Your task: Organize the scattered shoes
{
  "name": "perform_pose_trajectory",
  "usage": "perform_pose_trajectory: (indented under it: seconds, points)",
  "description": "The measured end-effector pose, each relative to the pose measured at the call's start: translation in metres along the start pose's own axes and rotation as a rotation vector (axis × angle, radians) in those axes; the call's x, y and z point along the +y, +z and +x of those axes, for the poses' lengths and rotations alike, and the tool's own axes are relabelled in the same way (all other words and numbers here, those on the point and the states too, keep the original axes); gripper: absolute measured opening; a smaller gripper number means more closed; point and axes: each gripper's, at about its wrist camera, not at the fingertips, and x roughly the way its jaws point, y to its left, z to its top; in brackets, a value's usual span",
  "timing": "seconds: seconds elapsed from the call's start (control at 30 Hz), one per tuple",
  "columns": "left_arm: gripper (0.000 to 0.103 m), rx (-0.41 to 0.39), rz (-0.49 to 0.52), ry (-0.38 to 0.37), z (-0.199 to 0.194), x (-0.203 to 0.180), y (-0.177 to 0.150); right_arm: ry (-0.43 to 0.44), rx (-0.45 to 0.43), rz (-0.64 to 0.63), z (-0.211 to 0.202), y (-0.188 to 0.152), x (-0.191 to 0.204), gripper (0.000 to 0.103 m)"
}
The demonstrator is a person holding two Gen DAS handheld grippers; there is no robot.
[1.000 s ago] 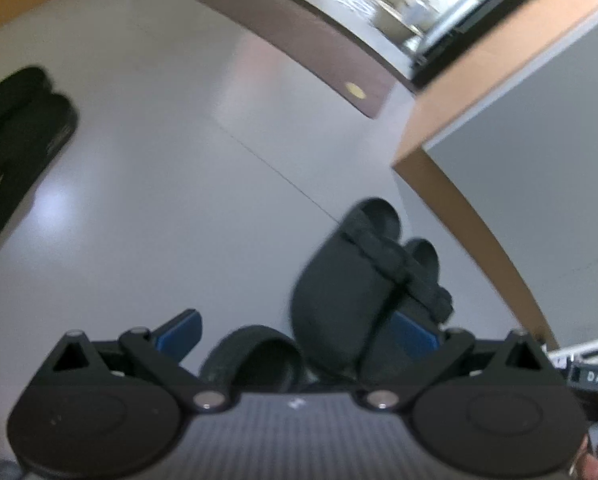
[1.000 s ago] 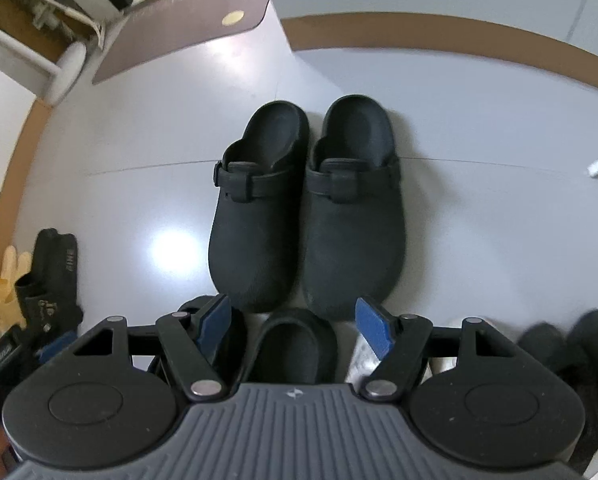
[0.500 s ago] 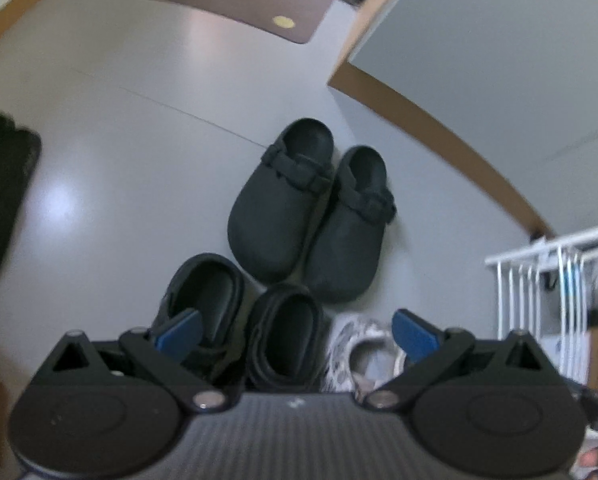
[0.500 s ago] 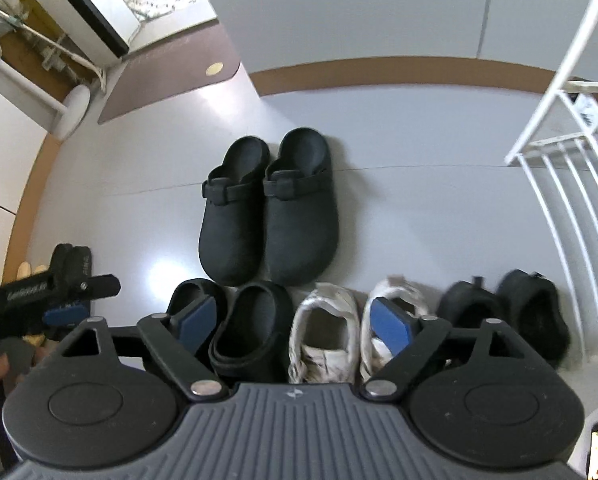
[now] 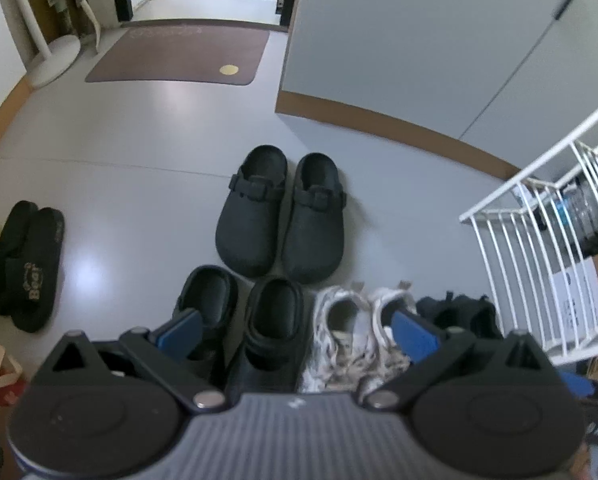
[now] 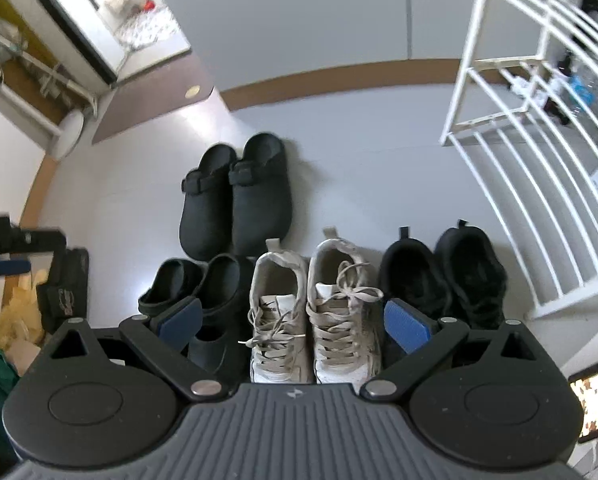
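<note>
Right claw (image 6: 295, 322) just opened, empty, high above white sneakers (image 6: 315, 312).

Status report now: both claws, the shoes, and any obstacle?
Left claw open, empty. Right claw open, empty, jaws just widened. Four pairs lined up; black slides apart, at left. Nothing in the way.

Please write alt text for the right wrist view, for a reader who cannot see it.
The open, empty right tool hangs above a row of three shoe pairs: black slip-ons, white laced sneakers, black sneakers. Black clogs stand behind; a white rack stands right.
</note>
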Motion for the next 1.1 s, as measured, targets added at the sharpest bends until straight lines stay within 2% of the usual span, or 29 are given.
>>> perform_pose_trajectory:
  seconds: [0.17,0.37,0.67,0.8,1.0,1.1]
  points:
    - [0.102,0.003,0.013,0.001,-0.017,-0.005,-0.038,-0.031,-0.077,0.018,-0.032,-0.021,-0.008,0.101]
    - [0.102,-0.048,0.074,-0.013,-0.033,-0.008,-0.073,0.004,-0.134,0.06,-0.062,-0.04,-0.021,0.101]
    - [0.102,-0.074,0.151,-0.102,-0.035,0.01,-0.106,-0.027,-0.136,0.031,-0.064,-0.059,-0.025,0.101]
    - [0.102,-0.013,0.14,-0.165,-0.017,0.03,-0.117,-0.086,-0.139,0.002,-0.064,-0.067,-0.032,0.101]
    - [0.102,0.034,0.262,-0.141,0.004,0.009,-0.139,-0.103,-0.101,0.046,-0.06,-0.081,-0.049,0.101]
    - [0.102,0.057,0.283,-0.142,0.011,-0.003,-0.152,-0.12,-0.075,0.055,-0.057,-0.092,-0.049,0.101]
